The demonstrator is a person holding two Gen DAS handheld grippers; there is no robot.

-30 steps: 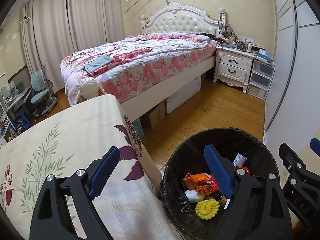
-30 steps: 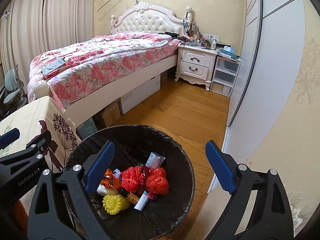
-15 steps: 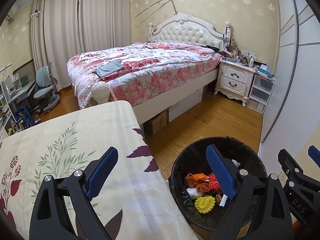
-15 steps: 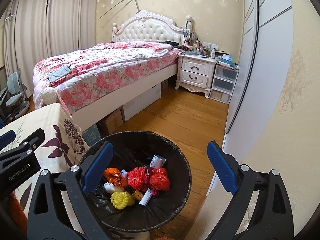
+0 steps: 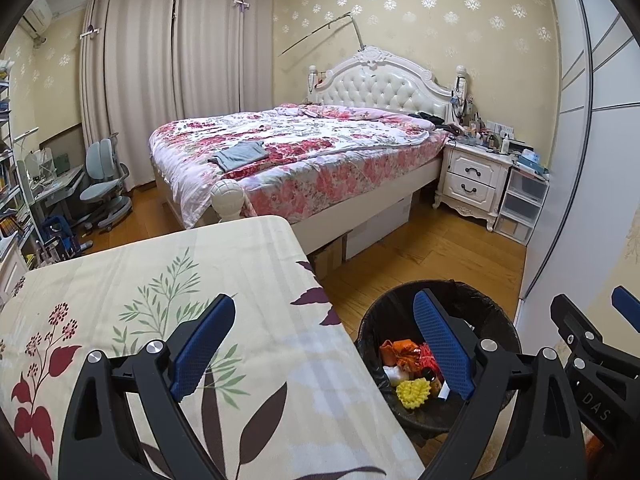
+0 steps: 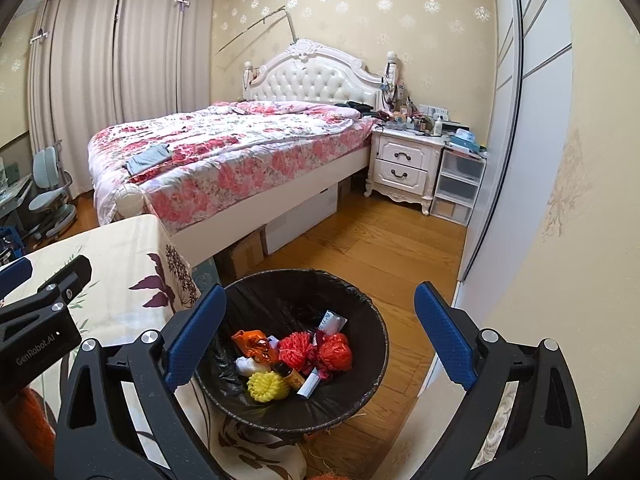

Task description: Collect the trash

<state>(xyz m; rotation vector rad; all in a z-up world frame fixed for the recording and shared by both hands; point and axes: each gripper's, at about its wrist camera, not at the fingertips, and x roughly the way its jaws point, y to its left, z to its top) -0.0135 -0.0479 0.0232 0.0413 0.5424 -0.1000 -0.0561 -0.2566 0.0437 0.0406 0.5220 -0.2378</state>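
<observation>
A black-lined trash bin (image 6: 360, 300) stands on the wood floor beside the table. Inside it lie a yellow ball (image 6: 267, 386), red mesh balls (image 6: 295, 350), an orange wrapper (image 6: 252, 340), a small brown bottle (image 6: 289, 374) and a white tube (image 6: 310, 384). My right gripper (image 6: 320, 292) hangs open above the bin with nothing between its blue pads. My left gripper (image 5: 324, 300) is open and empty too, over the table's right edge with the bin (image 5: 492, 308) and yellow ball (image 5: 413, 393) beneath its right finger.
The table wears a cream floral cloth (image 5: 160, 280). Behind stand a bed (image 5: 300, 152) with boxes (image 6: 244, 256) under it, a white nightstand (image 5: 472, 180), a wardrobe door (image 5: 580, 160) on the right and a desk chair (image 5: 104, 192) at far left.
Both grippers have drawn up and back from the bin, which now looks smaller and lower. More of the tablecloth shows in the left wrist view. Both stay empty.
</observation>
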